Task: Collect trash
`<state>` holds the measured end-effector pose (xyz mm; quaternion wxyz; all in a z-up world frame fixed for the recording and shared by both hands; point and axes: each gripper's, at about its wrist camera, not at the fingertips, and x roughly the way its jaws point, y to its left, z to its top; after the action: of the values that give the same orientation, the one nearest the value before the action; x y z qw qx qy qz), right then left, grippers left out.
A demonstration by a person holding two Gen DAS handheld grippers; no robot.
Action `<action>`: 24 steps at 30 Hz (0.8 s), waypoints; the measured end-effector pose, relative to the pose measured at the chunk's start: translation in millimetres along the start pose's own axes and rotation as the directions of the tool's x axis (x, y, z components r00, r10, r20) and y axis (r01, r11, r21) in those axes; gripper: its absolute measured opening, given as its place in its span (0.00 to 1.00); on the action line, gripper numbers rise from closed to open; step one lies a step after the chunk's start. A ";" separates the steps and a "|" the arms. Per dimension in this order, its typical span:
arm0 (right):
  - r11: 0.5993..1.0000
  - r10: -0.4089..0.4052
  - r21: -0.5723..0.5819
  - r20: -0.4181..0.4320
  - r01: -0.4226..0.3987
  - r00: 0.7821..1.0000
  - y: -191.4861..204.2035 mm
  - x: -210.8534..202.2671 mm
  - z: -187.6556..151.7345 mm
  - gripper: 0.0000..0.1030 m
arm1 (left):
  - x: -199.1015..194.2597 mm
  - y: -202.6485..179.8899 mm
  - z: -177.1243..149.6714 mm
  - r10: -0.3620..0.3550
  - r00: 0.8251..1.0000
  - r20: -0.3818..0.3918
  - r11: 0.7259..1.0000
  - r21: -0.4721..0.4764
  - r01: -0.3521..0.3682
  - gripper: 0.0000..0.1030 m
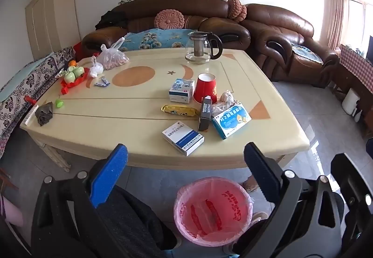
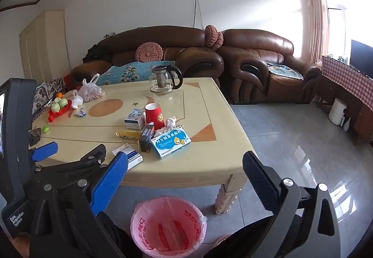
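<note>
Left gripper (image 1: 185,160): jaws spread wide, nothing between them, touching nothing; hangs in front of the table's near edge, angled down.
Right gripper (image 2: 185,169): also wide open, empty, no contact; same near side of the table, left gripper's blue finger (image 2: 45,150) shows at its left.
Trash bin (image 1: 213,210): on the floor below both grippers, just in front of the table, pink bag liner with red print, looks empty inside.
White-blue box (image 1: 183,138): flat on the table, nearest the front edge.
Cartoon blue box (image 1: 231,121): right of it, tilted, near the right front corner.
Dark small carton (image 1: 205,113): standing between the two boxes, leaning.
Yellow wrapper (image 1: 179,110): lying flat, just behind the white-blue box.
Crumpled tissue (image 1: 226,98): behind the cartoon box, beside the cup.
Red paper cup (image 1: 205,87): upside down, mid-table.
Second white-blue box (image 1: 181,90): just left of the cup.
Table (image 1: 93,118): cream with orange inlays.
Glass teapot (image 1: 201,48): far edge, upright.
Plastic bags (image 1: 112,57): far left corner, beside a red tray of green cups (image 1: 74,75).
Sofa (image 1: 167,20): brown leather, behind the table.
</note>
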<state>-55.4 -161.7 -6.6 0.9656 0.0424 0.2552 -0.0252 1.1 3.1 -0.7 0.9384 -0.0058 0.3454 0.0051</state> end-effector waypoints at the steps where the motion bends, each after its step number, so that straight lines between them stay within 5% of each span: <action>1: 1.000 0.005 0.011 0.001 -0.005 1.000 -0.8 -0.3 -0.1 0.94 | 0.0 -1.6 -0.1 0.015 1.000 0.004 1.000 0.017 -0.015 0.95; 24: 1.000 0.000 -0.003 0.006 0.000 1.000 2.2 -2.8 1.4 0.94 | -7.6 -3.5 1.8 0.031 0.999 0.021 0.999 0.020 -0.031 0.95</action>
<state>-57.0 -159.6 -3.9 0.9665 0.0411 0.2522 -0.0250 -3.4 -0.4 5.6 0.9418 0.0091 0.3358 0.0162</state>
